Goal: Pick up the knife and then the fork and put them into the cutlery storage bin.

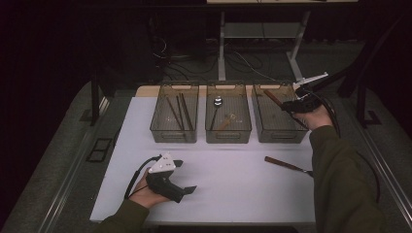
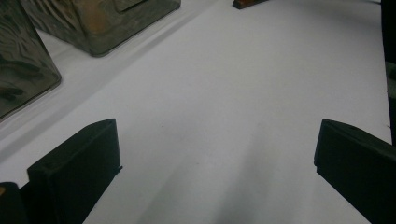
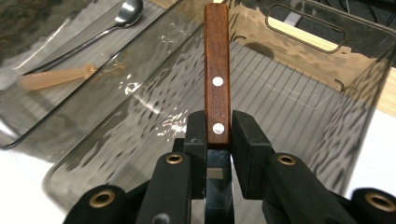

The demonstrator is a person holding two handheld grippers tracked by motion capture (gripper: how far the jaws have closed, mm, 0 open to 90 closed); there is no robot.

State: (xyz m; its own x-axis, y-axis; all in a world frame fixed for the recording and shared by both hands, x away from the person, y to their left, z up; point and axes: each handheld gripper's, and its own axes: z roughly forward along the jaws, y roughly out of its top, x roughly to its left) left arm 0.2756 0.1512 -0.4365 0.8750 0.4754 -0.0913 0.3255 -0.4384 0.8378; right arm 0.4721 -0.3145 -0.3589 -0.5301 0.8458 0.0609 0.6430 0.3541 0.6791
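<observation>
Right gripper (image 3: 218,135): fingers (image 3: 196,135) clamped on a wood-handled utensil (image 3: 217,70), pads pressing either flat side of the handle at its lower rivet. Narrow gap, only handle-wide. Handle sticks out forward past the fingertips, second rivet visible further up, blade or head end hidden behind the fingers. In the high view, right gripper (image 1: 291,103) held over the right bin (image 1: 279,136), the handle (image 1: 273,97) pointing up and left above the bin's open top. From the gripper's own camera, handle sits above the bin interior, not touching floor or walls as far as can be told.

Left gripper (image 1: 182,177): resting near the front left of the white bench (image 1: 233,179), hand wrapped round the body. Fingers (image 2: 74,168) wide apart, nothing between them, just bare bench surface. Touching nothing.

Three clear bins in a row at the far side of the bench. Left bin (image 1: 174,133) with dark sticks inside, probably chopsticks. Middle bin (image 1: 228,135) with a metal spoon (image 3: 123,16) and a pale wooden piece (image 3: 56,77). Another wood-handled utensil (image 1: 284,164) lying loose on the bench in front of the right bin, beside the right sleeve, well apart from both grippers.
</observation>
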